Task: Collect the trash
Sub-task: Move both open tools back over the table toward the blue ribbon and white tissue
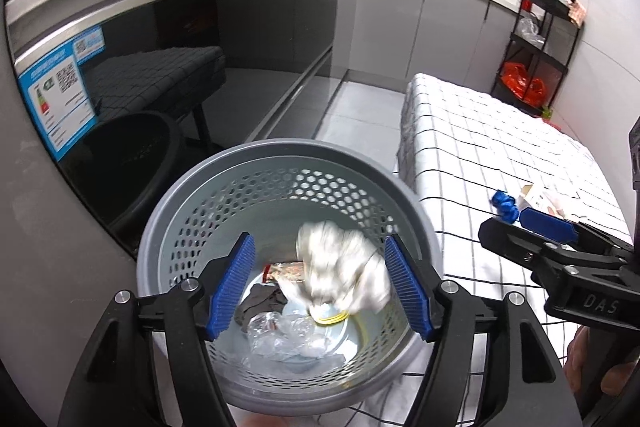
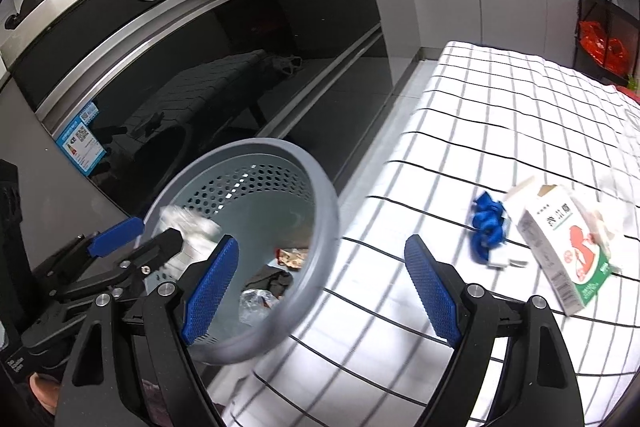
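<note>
While hanging directly over the grey perforated wastebasket [image 1: 280, 147], grips nothing with the left gripper [image 1: 320, 241]: fingers spread wide, released. Shows a crumpled white paper wad [image 1: 340, 275] between the pads, blurred, brushing or just beside the right-hand pad and clamped by neither; probably let go here so as to drop straight down instead of catching the rim. Cannot tell whether falling or already landed.

Finds the collected trash on the wastebasket floor below: a red-brown snack wrapper [image 1: 286, 271], a dark scrap [image 1: 264, 301], clear crumpled plastic [image 1: 280, 335] and a yellow loop [image 1: 332, 319].

Puts the wastebasket just off the edge of the checked tablecloth [image 2: 480, 115], low and close, likely for short carries from the table.

Has the right gripper [image 2: 322, 243] likewise wide open and empty, raised over the table edge beside the wastebasket, facing what remains uncollected: a crumpled blue piece [image 2: 488, 223] and, touching or just beside it, an opened white carton [image 2: 560, 251] lying on its side. Seems ready to go for one of these next.
</note>
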The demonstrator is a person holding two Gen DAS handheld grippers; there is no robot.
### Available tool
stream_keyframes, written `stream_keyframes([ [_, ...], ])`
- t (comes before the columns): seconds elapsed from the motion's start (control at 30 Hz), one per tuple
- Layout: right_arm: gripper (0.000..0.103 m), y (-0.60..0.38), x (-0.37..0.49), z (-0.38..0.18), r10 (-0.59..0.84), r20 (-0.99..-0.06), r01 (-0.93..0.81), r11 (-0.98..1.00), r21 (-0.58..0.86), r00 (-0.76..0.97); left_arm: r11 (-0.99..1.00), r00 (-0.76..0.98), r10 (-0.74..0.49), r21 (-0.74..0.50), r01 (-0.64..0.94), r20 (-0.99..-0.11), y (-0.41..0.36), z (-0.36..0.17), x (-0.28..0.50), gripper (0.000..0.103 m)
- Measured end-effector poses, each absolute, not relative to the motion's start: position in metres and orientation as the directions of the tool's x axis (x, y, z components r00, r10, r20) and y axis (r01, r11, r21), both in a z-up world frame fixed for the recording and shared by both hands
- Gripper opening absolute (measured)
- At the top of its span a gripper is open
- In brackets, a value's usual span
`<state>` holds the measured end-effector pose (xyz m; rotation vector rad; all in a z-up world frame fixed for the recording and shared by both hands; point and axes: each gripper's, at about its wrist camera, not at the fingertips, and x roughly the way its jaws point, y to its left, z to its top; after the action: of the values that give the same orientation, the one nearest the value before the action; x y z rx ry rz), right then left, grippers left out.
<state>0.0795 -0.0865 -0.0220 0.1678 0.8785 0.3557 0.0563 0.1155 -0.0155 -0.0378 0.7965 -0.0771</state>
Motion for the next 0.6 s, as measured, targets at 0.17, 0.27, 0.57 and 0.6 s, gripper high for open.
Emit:
stream_keyframes([
  [0.17,0.081,-0.109,0.071,-0.022,0.334,-0.729,-0.198,0.942,0.27,0.597,0.994,0.702,-0.11,-0.07,0.086,-0.704,0.103,-0.013,0.054,0.069],
  [0.27,0.081,-0.126,0.064,-0.021,0.309,-0.728,-0.17,0.95,0.26,0.612,0.992,0.702,-0.125,-0.073,0.104,-0.701,0.094,-0.013,0.054,0.069],
  [0.57,0.081,-0.178,0.04,-0.02,0.236,-0.732,-0.076,0.967,0.245,0.64,0.983,0.696,-0.173,-0.082,0.162,-0.697,0.062,-0.014,0.051,0.069],
  [0.6,0.081,-0.185,0.038,-0.02,0.229,-0.733,-0.065,0.967,0.245,0.641,0.982,0.695,-0.177,-0.082,0.168,-0.697,0.059,-0.014,0.05,0.069],
])
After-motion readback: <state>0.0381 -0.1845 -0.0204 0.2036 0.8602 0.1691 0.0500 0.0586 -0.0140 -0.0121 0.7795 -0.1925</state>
